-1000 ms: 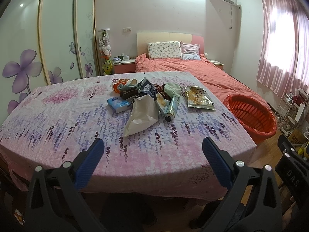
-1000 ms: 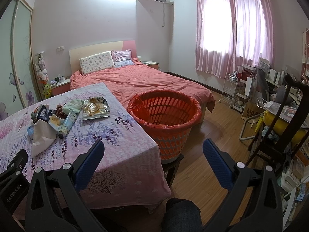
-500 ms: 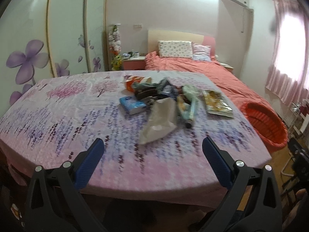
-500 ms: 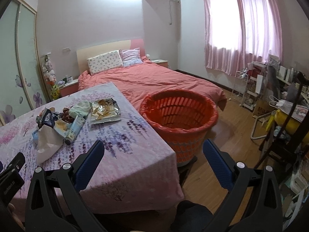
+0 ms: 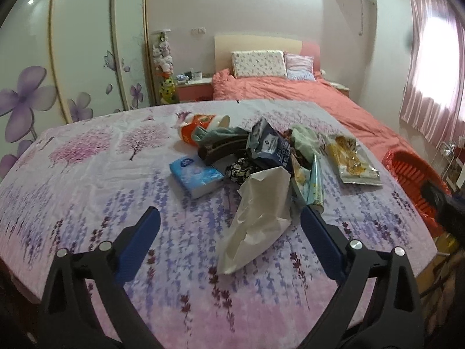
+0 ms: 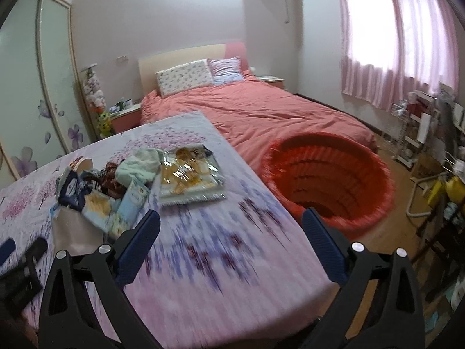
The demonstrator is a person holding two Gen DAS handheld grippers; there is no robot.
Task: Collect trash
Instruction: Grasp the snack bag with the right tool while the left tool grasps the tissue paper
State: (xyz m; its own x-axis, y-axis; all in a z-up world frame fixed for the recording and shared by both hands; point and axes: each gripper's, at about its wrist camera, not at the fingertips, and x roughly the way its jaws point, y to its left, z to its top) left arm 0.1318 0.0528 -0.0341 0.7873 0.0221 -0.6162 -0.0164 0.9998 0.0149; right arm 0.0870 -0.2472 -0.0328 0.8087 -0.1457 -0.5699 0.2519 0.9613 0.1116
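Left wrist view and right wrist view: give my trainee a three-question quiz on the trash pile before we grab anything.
1. True or false: the left hand-held gripper already grips the white bag.
2. The foil snack packet lies on which side of the pile: toward the orange basket, or away from it?
3. Fill in: the blue tissue pack rests on the ____.

Key: 1 false, its jaws stand open; 2 toward; 3 tablecloth.

Bed (image 6: pixel 261 110) with coral duvet, 2 pillows (image 5: pixel 257 63), pink curtains (image 6: pixel 392 37), floral wardrobe doors (image 5: pixel 72 58), plush toys (image 5: pixel 164 58)
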